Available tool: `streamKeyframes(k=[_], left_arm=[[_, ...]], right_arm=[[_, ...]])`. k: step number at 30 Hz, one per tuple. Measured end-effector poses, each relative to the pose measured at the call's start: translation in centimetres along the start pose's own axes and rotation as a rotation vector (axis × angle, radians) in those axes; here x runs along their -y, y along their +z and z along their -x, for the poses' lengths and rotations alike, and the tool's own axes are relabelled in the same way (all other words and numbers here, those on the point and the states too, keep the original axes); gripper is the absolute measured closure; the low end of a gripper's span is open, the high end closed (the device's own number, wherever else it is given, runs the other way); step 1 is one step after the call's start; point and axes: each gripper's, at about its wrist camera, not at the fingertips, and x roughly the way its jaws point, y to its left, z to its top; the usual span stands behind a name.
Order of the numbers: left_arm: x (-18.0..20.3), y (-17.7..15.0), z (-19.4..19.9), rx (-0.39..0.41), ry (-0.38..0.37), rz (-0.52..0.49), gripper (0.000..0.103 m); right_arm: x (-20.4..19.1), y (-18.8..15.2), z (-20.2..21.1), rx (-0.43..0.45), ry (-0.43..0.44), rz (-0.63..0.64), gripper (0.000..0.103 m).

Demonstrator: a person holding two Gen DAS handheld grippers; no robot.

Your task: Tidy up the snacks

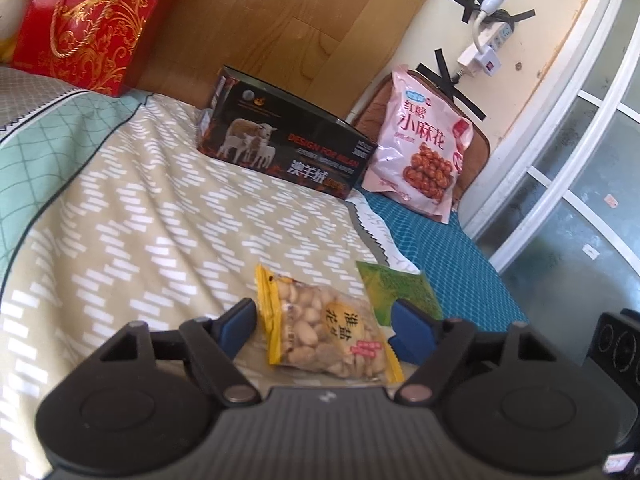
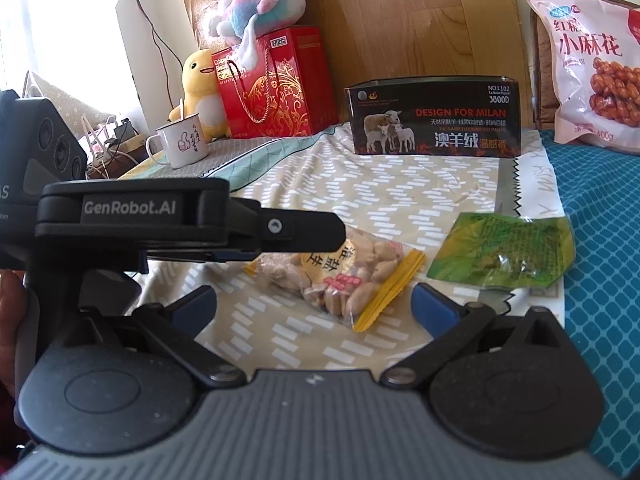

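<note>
- The left gripper (image 1: 326,326) is standing open over the bedspread (image 1: 168,216), its blue pads on either side of the peanut packet (image 1: 328,326) and, as far as the left wrist view shows, not pressing on it.
- The packet is lying flat on the cloth, yellow seals at both ends, with the green packet (image 2: 500,252) just beside it toward the blue mat (image 2: 600,240).
- The right gripper (image 2: 314,308) is also gaping wide, empty, hovering near the packet's yellow end seal; nothing is sitting between its pads.
- In the right wrist view the left gripper's black finger is lying across the near end of the peanuts; whether it is touching the plastic is hard to say from this angle.
- The step in hand is looking like a release or a fresh pick of the peanuts, with the black box (image 1: 288,140) and the pink snack bag (image 1: 420,148) waiting well apart at the headboard.
- To do it well, whichever claw is taking the packet should be coming in low and closing across the narrow width, on the body, not the slippery seal.
- The other claw should be keeping clear so that the fingers are not colliding over such a small packet.
- The soft cloth may be bunching into the grip, so the pads should be skimming the surface, not digging in.
</note>
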Motion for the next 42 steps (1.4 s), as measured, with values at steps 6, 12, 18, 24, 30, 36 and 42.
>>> streamKeyframes(k=[6, 12, 18, 24, 30, 36, 42], left_arm=[[-0.1, 0.0, 0.1, 0.002, -0.003, 0.006, 0.026], [-0.5, -0.1, 0.3, 0.004, -0.014, 0.028, 0.030], [-0.6, -0.1, 0.4, 0.004, -0.010, 0.038, 0.035], [-0.5, -0.2, 0.5, 0.004, 0.015, 0.032, 0.045], [-0.7, -0.3, 0.5, 0.001, 0.031, 0.041, 0.063], [-0.3, -0.3, 0.1, -0.008, 0.047, 0.018, 0.071], [0.5, -0.3, -0.1, -0.010, 0.076, -0.033, 0.071]], right_arm=[[0.0, 0.0, 0.0, 0.001, 0.003, -0.001, 0.000], [-0.2, 0.1, -0.1, -0.004, -0.006, 0.018, 0.000], [-0.6, -0.2, 0.1, 0.003, -0.054, 0.049, 0.004], [-0.2, -0.3, 0.4, 0.031, -0.103, 0.030, 0.024], [0.0, -0.5, 0.7, 0.053, -0.145, 0.010, 0.047], [-0.4, -0.6, 0.5, 0.049, -0.160, 0.039, 0.056], [-0.6, -0.6, 0.5, 0.052, -0.157, 0.054, 0.068]])
